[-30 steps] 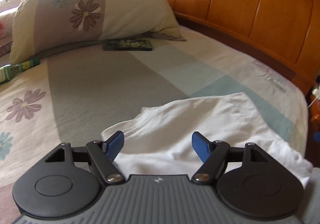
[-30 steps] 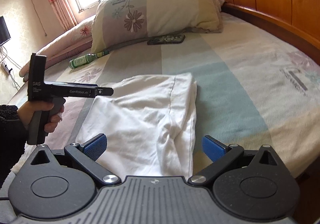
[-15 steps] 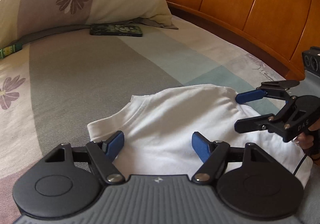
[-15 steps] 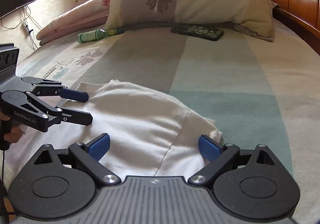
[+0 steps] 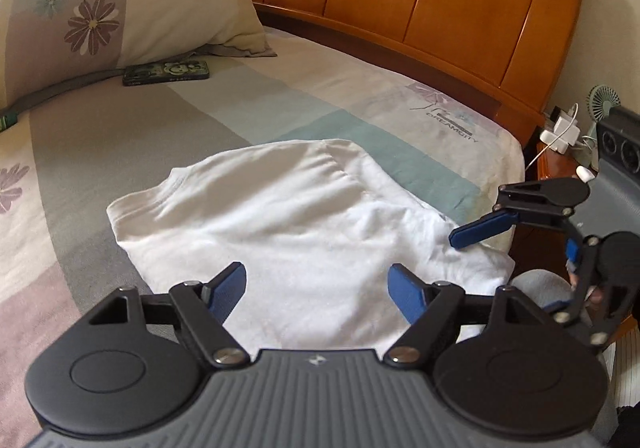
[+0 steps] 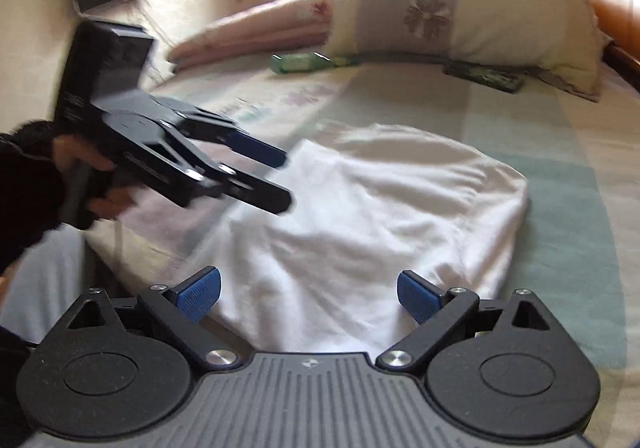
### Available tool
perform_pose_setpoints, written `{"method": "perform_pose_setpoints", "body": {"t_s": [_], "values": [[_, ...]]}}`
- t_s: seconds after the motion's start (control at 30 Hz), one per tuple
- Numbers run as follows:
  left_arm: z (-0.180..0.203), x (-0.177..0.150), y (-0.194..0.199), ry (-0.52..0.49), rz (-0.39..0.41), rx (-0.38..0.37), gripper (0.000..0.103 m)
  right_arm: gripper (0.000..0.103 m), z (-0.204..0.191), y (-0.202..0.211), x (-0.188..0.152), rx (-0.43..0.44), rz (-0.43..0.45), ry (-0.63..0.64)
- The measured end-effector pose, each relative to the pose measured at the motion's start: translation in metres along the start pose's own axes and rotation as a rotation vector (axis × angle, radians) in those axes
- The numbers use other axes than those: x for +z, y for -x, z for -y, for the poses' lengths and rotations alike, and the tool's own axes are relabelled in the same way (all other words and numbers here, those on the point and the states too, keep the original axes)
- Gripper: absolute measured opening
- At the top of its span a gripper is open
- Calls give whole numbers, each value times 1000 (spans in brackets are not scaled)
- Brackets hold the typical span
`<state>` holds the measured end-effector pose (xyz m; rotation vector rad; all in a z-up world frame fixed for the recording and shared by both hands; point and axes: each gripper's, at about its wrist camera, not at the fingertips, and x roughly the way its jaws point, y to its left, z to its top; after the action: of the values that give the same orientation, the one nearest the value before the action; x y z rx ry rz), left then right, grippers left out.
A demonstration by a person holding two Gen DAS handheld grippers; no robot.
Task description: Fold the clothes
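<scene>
Left wrist view takes in the bed [image 5: 120, 151] with a white folded garment [image 5: 304, 224] lying near its edge. Above the garment, the left gripper [image 5: 318, 288] has its jaws opening, nothing between them, and the right gripper [image 6: 308, 290] hangs wide apart, empty too.

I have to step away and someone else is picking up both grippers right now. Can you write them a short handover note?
Left gripper: jaws opening, nothing between them, poised above the near edge of the white garment.
Right gripper: open, empty, above the garment's near edge on the other side.
Garment: lies partly folded and rumpled on the bed, near its edge, well short of the pillow and phone.
Done: looks like a first fold.
Left: grip the edges, finish folding, smooth it flat.
</scene>
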<state>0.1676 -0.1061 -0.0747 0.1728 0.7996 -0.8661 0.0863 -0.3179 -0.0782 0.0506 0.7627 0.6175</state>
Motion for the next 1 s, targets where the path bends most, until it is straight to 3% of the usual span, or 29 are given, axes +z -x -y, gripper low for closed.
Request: {"method": "perform_pose_setpoints", "body": {"t_s": [0.1,0.2,0.27,0.33,0.4,0.53,0.6,0.67,0.73,0.87,1.0], "values": [[4,-9,-13,42,-78,71,78,90,11,8,-17,-56,-27,-104],[8,-16,-15,34,-82,132,77,90,11,24,-27,-110,-21,-150],[13,-13,-8,35,-55,130,77,90,3,40,-27,-137,18,-132],[20,-10,0,33,-16,97,78,90,-1,42,-21,-109,59,-140],[28,-8,6,27,-5,57,79,90,-6,29,-20,-102,40,-146],[29,-19,5,100,-73,40,81,90,-16,3,-20,-95,1,-160],[22,-31,2,173,-135,57,82,90,-20,-2,-30,-151,-26,-187],[18,-36,11,214,-109,53,82,91,-26,1,-35,-193,-25,-199],[21,-32,24,217,-85,120,83,94,-37,7,-31,-208,3,-172],[30,-24,45,128,-28,308,92,101,-60,-1,-10,-271,54,-68],[22,-33,52,162,-34,311,92,101,-67,-40,-2,-348,-5,-26]]}}
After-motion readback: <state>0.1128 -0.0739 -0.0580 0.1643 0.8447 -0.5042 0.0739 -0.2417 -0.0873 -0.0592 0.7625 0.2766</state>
